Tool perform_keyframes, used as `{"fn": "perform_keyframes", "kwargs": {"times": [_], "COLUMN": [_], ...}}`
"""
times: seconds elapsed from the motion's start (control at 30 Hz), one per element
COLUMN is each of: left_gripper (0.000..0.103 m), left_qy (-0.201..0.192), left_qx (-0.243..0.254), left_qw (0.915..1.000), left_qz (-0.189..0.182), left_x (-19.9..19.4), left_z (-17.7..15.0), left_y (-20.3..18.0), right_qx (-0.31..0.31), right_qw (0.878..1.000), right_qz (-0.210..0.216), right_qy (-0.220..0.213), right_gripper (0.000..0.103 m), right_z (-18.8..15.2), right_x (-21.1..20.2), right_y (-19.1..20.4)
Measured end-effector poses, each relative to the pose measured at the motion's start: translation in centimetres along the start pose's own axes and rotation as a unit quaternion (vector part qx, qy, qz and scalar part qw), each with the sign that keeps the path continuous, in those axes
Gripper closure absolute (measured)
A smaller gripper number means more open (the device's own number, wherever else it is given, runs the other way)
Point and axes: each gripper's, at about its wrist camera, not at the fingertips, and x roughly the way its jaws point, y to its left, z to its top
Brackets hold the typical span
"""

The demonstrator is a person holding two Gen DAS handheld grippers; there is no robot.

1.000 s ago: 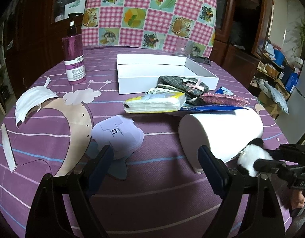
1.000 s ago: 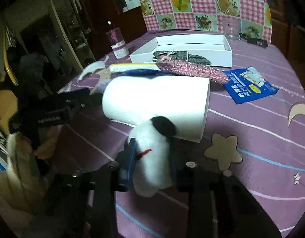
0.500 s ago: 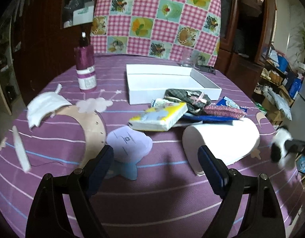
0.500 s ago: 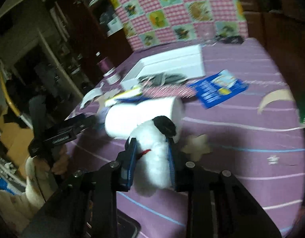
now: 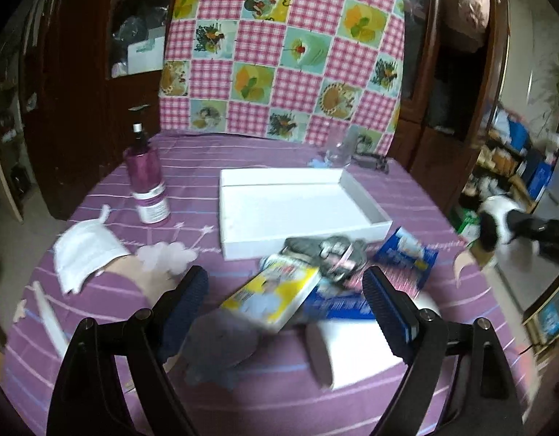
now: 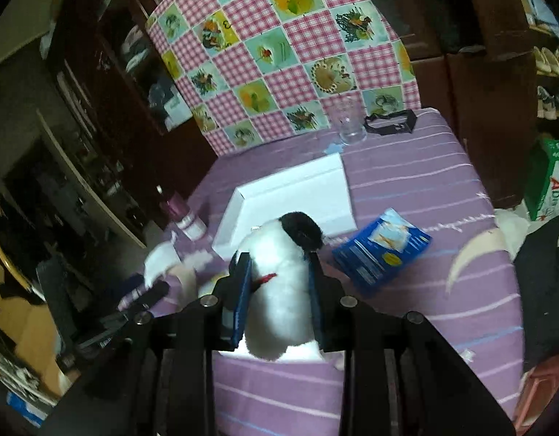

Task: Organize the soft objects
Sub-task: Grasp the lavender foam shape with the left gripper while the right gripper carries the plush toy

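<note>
One white box (image 5: 301,203), bare inside

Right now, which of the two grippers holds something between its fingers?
The right gripper: it squeezes the plush toy. The left gripper is open and empty.

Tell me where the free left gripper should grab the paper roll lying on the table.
Across the barrel of the paper roll, coming from above. It lies on its side with its round end face toward the camera, so the curved flanks are the opposed surfaces. The left gripper has wide-open jaws, probably wide enough.
</note>
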Motion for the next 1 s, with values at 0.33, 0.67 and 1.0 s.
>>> {"fn": "perform_keyframes", "kwargs": {"times": [0.33,0.67,1.0], "left_gripper": [0.015,0.018,0.022], "left_qy": [0.027,0.083,0.16], "left_qx": [-0.046,-0.083,-0.062], "left_qw": [0.9985,0.9911,0.9808], "left_qz": [0.013,0.063,0.093], "left_x": [4.3,6.3,8.6], "left_z": [-1.8,-3.8,-5.1], "left_y": [3.2,6.5,6.5], "right_qx": [0.053,0.044,0.046], "right_qw": [0.996,0.998,0.999], "right_qz": [0.067,0.023,0.016], "right_qy": [0.011,0.029,0.012], "right_gripper": [0.072,0.072,0.072], "right_z": [-1.6,-3.8,-3.5], "right_x": [7.2,8.2,7.3], "right_y": [-1.7,-2.9,-3.1]}}
